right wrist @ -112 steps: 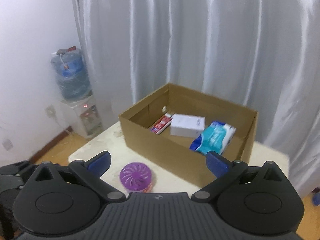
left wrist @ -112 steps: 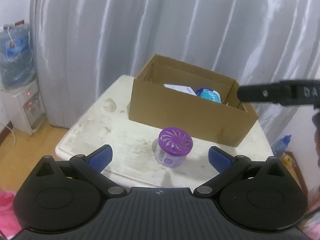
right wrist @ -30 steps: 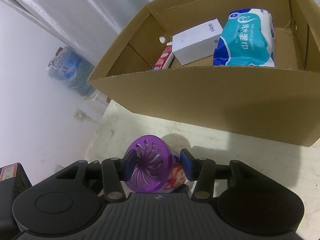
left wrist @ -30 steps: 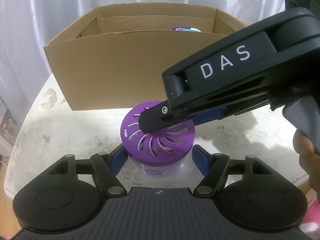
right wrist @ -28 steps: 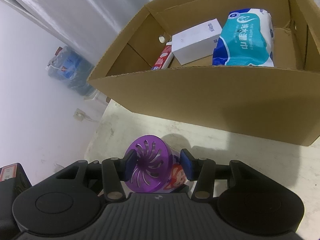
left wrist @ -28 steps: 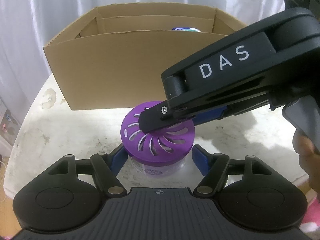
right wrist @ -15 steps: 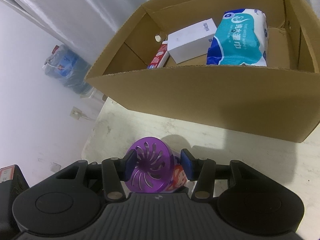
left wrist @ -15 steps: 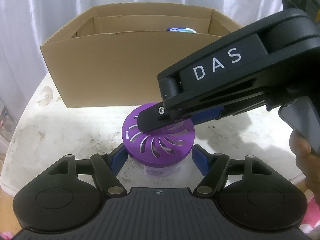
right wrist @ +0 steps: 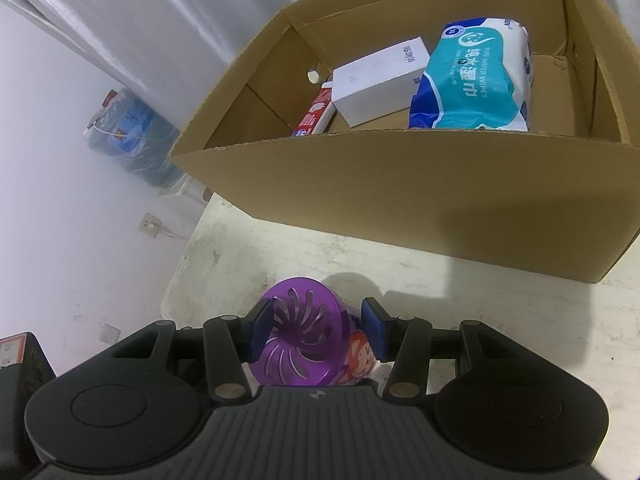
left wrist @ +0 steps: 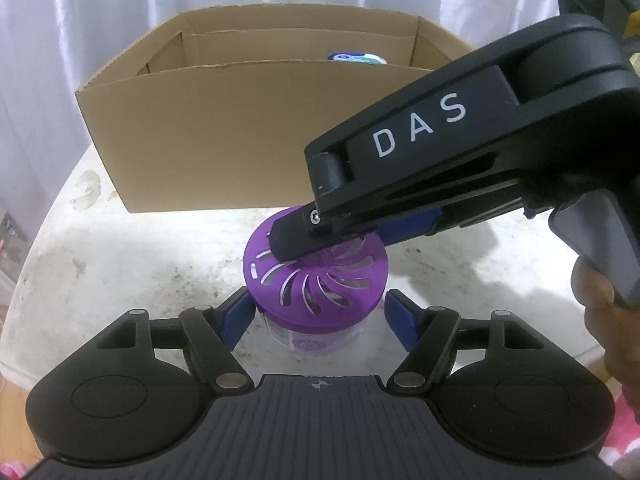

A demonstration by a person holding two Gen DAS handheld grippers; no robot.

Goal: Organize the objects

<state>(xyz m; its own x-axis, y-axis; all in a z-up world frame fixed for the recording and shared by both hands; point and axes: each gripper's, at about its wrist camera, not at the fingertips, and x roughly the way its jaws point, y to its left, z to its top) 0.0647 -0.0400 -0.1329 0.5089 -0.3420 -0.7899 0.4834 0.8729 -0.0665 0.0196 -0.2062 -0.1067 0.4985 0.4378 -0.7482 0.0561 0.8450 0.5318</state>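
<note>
The round clear jar with a slotted purple lid (right wrist: 304,336) sits on the stained white tabletop (left wrist: 132,248), just in front of the open brown cardboard box (right wrist: 400,200). The right gripper (right wrist: 316,328) clamps its lid; the left gripper (left wrist: 318,316) brackets the base, narrowed, contact unclear. Free the left first, then lift straight up — clear the box's near wall before lowering inside.

A pretty grubby, stained white counter (left wrist: 132,248) is seen here. A brown cardboard box (left wrist: 224,132) is parked on it toward the back, and a purple-lidded jar (left wrist: 316,276) is stood just in front of the box.
</note>
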